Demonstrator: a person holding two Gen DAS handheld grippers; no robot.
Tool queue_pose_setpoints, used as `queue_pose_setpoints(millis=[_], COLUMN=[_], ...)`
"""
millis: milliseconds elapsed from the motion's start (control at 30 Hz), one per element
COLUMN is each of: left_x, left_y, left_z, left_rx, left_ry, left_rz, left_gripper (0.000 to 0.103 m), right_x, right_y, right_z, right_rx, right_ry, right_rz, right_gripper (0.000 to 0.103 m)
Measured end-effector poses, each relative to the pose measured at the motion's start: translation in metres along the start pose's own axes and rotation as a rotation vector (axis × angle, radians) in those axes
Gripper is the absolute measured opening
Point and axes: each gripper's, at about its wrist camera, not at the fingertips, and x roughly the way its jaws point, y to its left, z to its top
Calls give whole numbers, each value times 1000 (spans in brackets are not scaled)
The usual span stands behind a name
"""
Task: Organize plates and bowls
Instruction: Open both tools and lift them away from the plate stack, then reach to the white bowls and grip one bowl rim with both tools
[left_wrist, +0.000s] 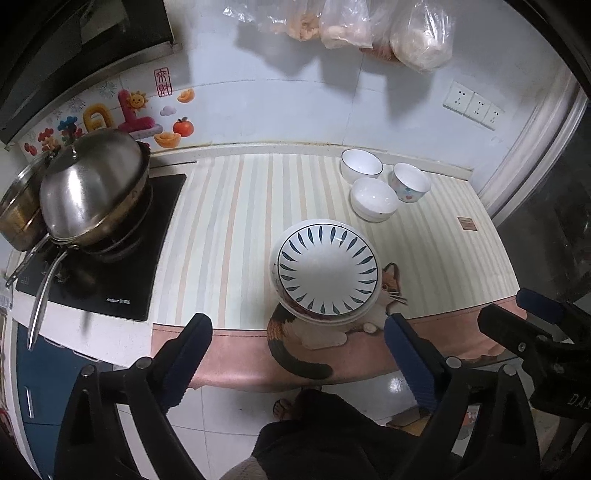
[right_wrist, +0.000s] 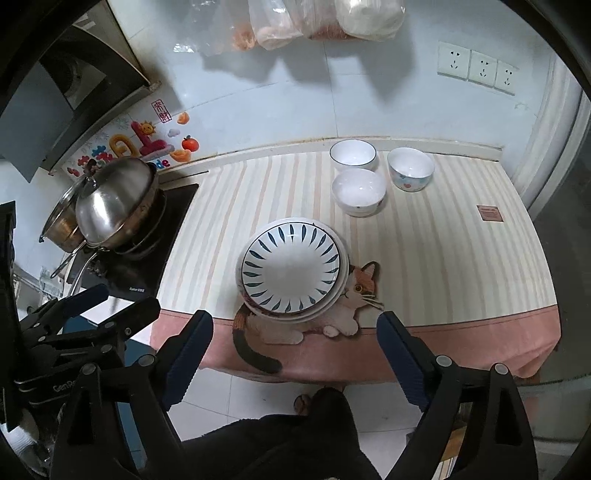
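Left wrist view: left gripper (left_wrist: 297, 354) hangs above the near table edge, jaws spread wide, nothing btwn them. Just beyond sits the plate stack (left_wrist: 327, 269), blue leaf-pattern plate on top, w/ white plates under it, resting on the cat picture (left_wrist: 306, 339) of the striped tablecloth (left_wrist: 229, 229). Three bowls at far right: a blue-rimmed bowl (left_wrist: 361, 165) nearest the wall, a plain white bowl (left_wrist: 374, 199) in front of it, a heart-print bowl (left_wrist: 410, 182) to their right; all close together, well apart from the stack. Left side: steel wok w/ lid (left_wrist: 94, 192) on a black cooktop (left_wrist: 107, 266). Right gripper (left_wrist: 535, 332) shows at the right edge.

Right wrist view: right gripper (right_wrist: 295, 352) also released, jaws wide, empty, above the near table edge. Plate stack (right_wrist: 291, 267) sits center, partly covering the cat picture (right_wrist: 347, 306). Blue-rimmed bowl (right_wrist: 352, 154), plain white bowl (right_wrist: 358, 192) and heart-print bowl (right_wrist: 410, 168) at far right near the wall. Wall sockets (right_wrist: 476, 68) above them; plastic bags (right_wrist: 317, 18) hang at top. Left gripper (right_wrist: 92, 314) visible at left edge. A person's dark clothing (right_wrist: 280, 443) and a sandalled foot (right_wrist: 303, 402) below.
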Motion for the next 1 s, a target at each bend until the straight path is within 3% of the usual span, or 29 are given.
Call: queue_pose_setpoints(millis=[167,333,467,600,700,800,1000], left_x=[-6,3,33,82,136,200,304], left_y=[-6,-20,-33,-47,-58,-64,-73], left_z=[0,21,53,97,135,167,198], left_rx=[-3,20,39,34,11,-27,-104], left_ry=[-11,-54,-66,-46,7,142,310], left_rz=[4,38,56,46,49,11,-60], left_gripper=[96,96,96,96,96,96,92], right_x=[-9,-3,12,51,89,135,241], right_y=[-1,-22,-53,-96,-131,-163,-219], right_z=[-6,3,26,62,93,125,174], right_rx=[10,50,102,163,196,201,258], right_ry=[-8,-18,-58,-32,-7,25,158], right_rz=[16,64,116,140,152,116,136], right_gripper=[94,94,94,94,94,94,91])
